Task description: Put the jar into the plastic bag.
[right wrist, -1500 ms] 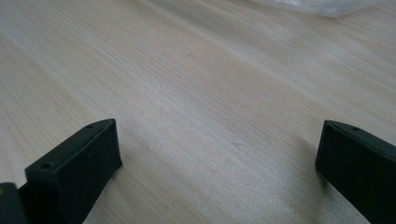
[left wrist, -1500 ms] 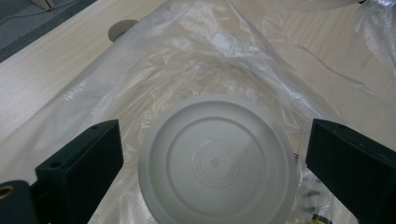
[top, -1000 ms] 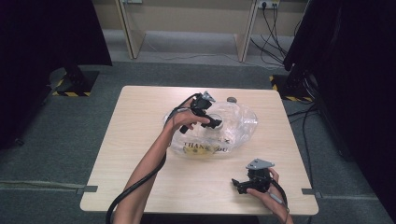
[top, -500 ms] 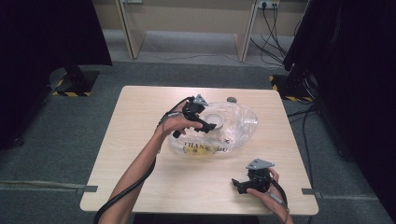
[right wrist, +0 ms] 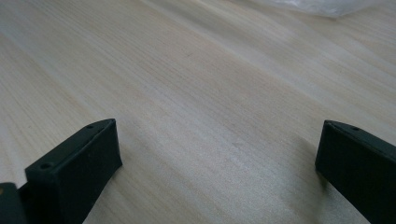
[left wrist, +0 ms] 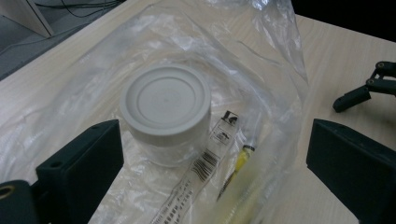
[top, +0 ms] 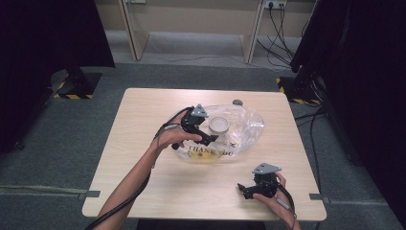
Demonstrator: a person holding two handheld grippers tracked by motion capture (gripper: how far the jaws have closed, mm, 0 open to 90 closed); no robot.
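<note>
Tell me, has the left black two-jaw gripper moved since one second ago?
Yes. The left gripper has come back toward the person and down, from the far rim of the clear plastic bag to beside the white round jar.

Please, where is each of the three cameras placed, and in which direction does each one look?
High view: fixed above the person's side, looking forward and down on the table; both forearms, the left gripper and right gripper show.
Left gripper view: rides the left gripper, looking between its open jaws at the white jar inside the clear plastic bag.
Right gripper view: rides the right gripper, low over bare wood, jaws open.
Shared: the jar and bag appear in the high view and left gripper view.
</note>
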